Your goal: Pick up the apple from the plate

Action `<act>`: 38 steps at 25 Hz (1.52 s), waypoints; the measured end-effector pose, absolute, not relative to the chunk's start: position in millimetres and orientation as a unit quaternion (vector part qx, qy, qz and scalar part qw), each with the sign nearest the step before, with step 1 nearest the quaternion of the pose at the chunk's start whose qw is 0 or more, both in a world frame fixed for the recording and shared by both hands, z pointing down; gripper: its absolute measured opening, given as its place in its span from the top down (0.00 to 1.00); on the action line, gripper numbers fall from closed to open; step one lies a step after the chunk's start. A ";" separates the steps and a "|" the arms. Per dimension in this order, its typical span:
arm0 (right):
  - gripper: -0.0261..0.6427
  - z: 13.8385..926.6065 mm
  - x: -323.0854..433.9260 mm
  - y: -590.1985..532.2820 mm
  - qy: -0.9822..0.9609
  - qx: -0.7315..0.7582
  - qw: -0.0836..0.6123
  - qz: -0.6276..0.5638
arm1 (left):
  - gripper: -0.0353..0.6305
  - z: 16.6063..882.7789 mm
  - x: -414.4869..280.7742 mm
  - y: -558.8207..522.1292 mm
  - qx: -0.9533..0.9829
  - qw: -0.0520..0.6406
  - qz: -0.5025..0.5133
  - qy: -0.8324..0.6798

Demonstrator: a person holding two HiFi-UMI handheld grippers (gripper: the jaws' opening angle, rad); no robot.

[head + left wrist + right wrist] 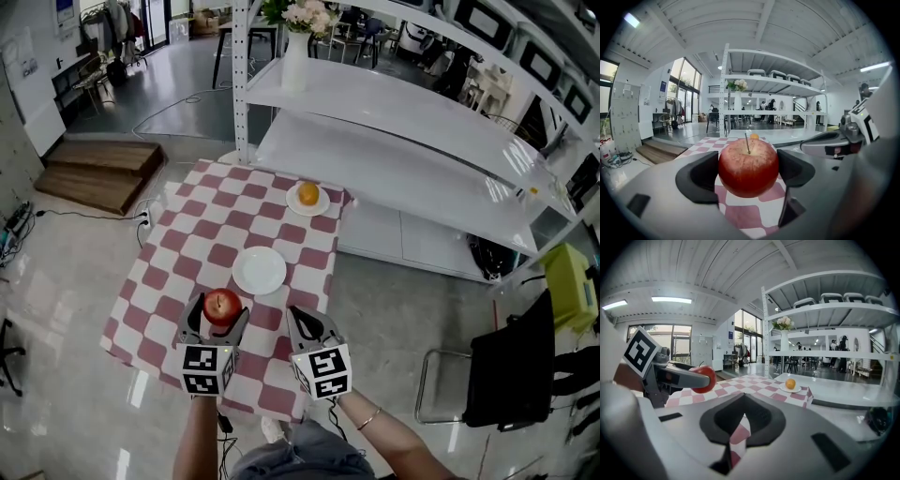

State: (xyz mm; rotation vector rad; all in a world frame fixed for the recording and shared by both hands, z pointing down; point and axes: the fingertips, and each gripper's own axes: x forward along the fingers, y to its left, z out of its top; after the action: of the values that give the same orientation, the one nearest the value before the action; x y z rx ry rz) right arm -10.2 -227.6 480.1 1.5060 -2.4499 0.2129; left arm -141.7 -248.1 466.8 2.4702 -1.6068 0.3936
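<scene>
- Starting nearest: right hand-held gripper [309, 328] clenched on nothing, dark jaws pinched together, idling beside the left.
- Grasping the apple [223, 306] with the left hand-held gripper [217, 323], dark moulded pads [701, 176] pressed on both flanks, stem up.
- Round, glossy, red with pale speckling; firm and smooth by the look, so probably slippery under a loose squeeze.
- Held clear in the air over the near part of the tabletop [187, 253], with red-and-white checked cloth [750, 215] showing underneath.
- Looks like the pick-up is all but done: apple apart from the white plate [259, 270], lying bare, round and glazed just beyond.
- Next, most likely: keep the squeeze steady, hold level, no jolts.
- Further back, an orange [307, 193] on a second small plate [292, 205] near the far edge.
- Beyond that, a glossy white shelf [394, 103] and a vase of flowers [295, 56].
</scene>
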 end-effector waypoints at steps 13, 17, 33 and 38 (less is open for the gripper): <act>0.95 470.7 -22.0 -204.5 -0.841 0.524 0.123 0.063 | 0.37 462.0 -163.3 -211.1 0.825 0.088 0.129 -0.543; 0.95 469.0 -24.9 -198.5 -0.841 0.524 0.122 0.061 | 0.37 464.2 -168.4 -202.0 0.825 0.088 0.132 -0.543; 0.95 467.5 -35.9 -184.8 -0.848 0.512 0.128 0.059 | 0.37 468.3 -180.7 -178.7 0.820 0.103 0.122 -0.550; 0.95 464.7 -39.6 -182.7 -0.853 0.502 0.129 0.054 | 0.37 469.4 -180.3 -175.7 0.820 0.109 0.122 -0.549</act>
State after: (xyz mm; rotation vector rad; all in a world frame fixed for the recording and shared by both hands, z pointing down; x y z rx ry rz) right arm -39.6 -182.7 464.7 1.4600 -2.4798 0.1570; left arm -180.3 -175.7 469.4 2.4103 -1.6154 0.3587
